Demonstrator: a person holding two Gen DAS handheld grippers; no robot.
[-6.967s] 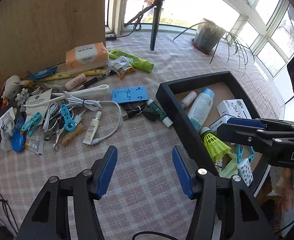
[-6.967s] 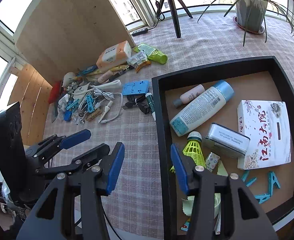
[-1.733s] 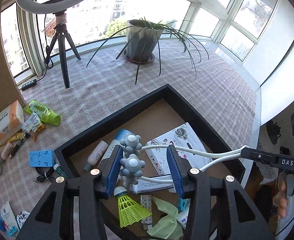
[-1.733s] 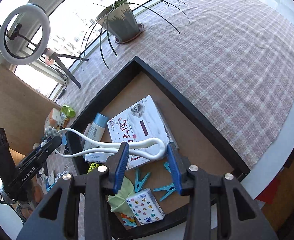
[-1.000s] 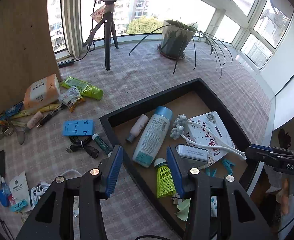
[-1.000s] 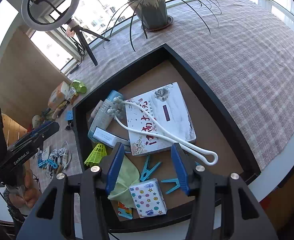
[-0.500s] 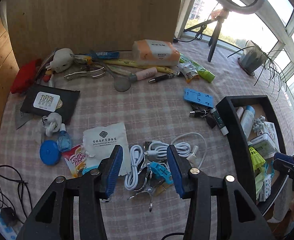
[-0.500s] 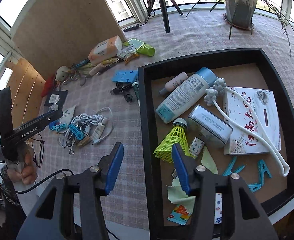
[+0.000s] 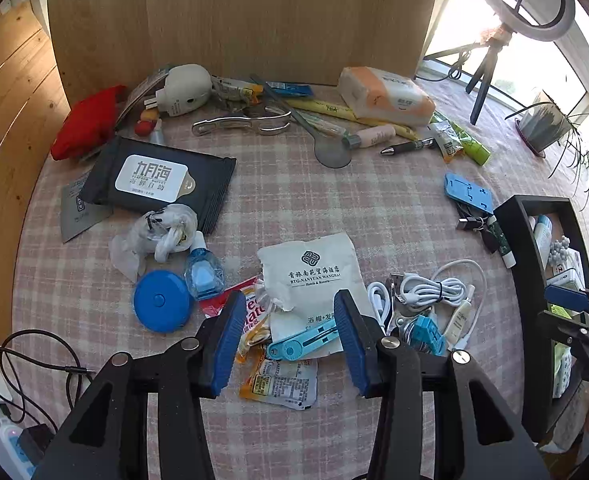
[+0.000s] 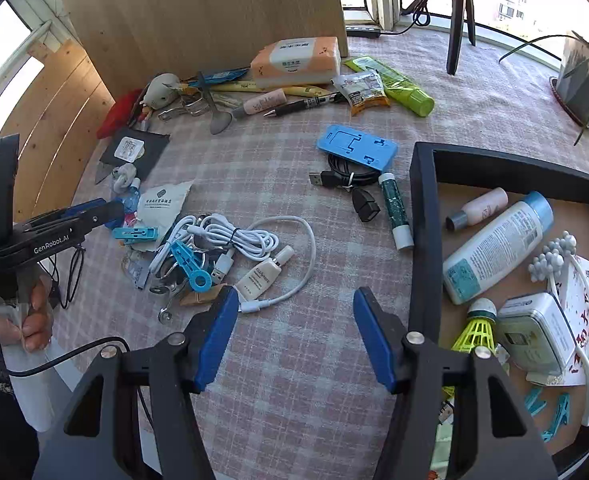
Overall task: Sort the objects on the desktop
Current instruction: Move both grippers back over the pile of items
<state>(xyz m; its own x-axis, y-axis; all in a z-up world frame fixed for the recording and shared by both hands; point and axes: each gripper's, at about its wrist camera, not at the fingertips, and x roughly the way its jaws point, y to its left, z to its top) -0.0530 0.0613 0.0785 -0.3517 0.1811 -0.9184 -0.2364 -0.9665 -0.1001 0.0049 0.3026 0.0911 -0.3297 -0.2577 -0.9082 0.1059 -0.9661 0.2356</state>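
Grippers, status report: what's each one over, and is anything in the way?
Left gripper open, empty, over the light-blue clip. Right gripper just opened wider, empty, over bare cloth. Clip lies atop crowded packets.

A checked tablecloth [image 10: 294, 380] covered the table; ahead of the tool lay a white cable [image 10: 254, 240], a blue stand [image 10: 356, 147] and, rightward, a black tray [image 10: 422, 216].

Loose clutter [image 10: 230, 240] lies left of the tray [image 10: 422, 240] holding bottles [image 10: 498, 248].

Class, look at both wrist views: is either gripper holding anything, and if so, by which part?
Nothing is held. The left gripper is open above a light blue clip; the right gripper, whose jaws have just been opening, has only tablecloth between them.
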